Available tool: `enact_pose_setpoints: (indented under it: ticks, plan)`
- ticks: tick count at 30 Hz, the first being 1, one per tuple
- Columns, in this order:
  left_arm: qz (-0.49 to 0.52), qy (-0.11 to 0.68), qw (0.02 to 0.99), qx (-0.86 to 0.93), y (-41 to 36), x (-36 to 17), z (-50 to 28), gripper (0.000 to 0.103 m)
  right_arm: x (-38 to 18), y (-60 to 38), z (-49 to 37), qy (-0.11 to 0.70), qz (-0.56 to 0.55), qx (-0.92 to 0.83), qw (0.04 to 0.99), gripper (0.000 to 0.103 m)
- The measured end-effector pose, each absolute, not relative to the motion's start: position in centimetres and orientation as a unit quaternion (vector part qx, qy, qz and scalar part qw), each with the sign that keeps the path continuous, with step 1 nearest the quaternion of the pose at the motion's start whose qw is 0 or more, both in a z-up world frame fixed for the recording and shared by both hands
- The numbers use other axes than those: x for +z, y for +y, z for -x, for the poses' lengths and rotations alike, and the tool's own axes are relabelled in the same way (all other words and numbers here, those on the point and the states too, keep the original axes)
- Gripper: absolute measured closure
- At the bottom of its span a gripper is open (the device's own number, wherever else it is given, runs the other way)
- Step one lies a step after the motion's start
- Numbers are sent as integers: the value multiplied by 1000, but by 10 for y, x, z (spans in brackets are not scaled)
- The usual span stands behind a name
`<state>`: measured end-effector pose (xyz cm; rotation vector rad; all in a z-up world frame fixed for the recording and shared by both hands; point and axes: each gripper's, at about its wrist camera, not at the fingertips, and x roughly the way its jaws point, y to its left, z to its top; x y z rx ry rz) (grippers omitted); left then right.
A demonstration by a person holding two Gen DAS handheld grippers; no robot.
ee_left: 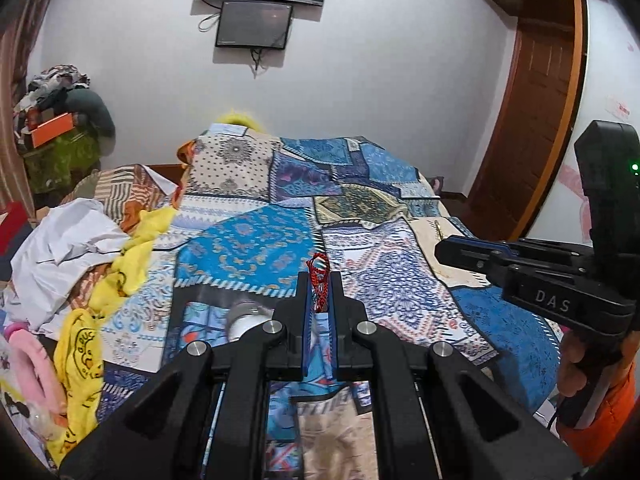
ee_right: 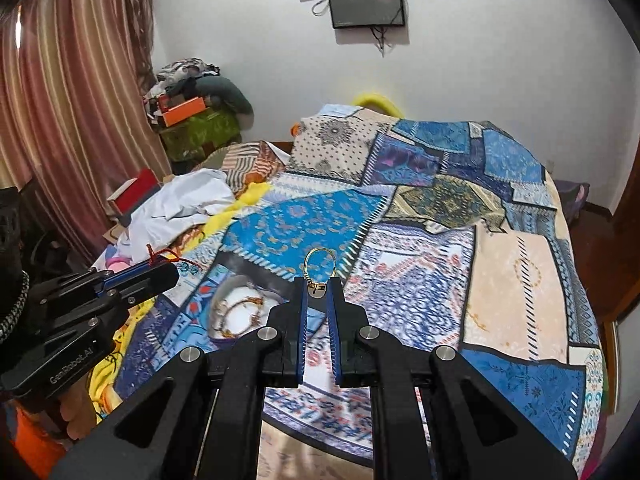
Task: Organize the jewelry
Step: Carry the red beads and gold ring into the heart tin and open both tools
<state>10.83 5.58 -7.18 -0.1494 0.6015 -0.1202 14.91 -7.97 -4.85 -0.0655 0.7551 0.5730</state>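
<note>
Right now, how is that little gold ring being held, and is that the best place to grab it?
The right gripper pinches the gold ring by its ornamented bottom edge, fingertips closing from either side, so the open hoop stands upright above them. That seems sensible: the band is thin and round, and the thicker setting gives the pads something to bite. Coming in along the ring's plane keeps it from twisting out.

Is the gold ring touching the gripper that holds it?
Touching. In the right wrist view the right gripper pinches the base of the gold ring between its blue fingertips, with the hoop sticking up above them.
</note>
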Motion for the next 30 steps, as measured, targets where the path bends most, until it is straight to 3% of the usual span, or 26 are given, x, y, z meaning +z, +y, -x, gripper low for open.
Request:
enact_pose_setpoints:
  ticks: [30]
  plan:
    - [125, 378, 914, -83, 109, -152, -166, 97, -138, 17, -170, 465, 80, 331, 817, 94]
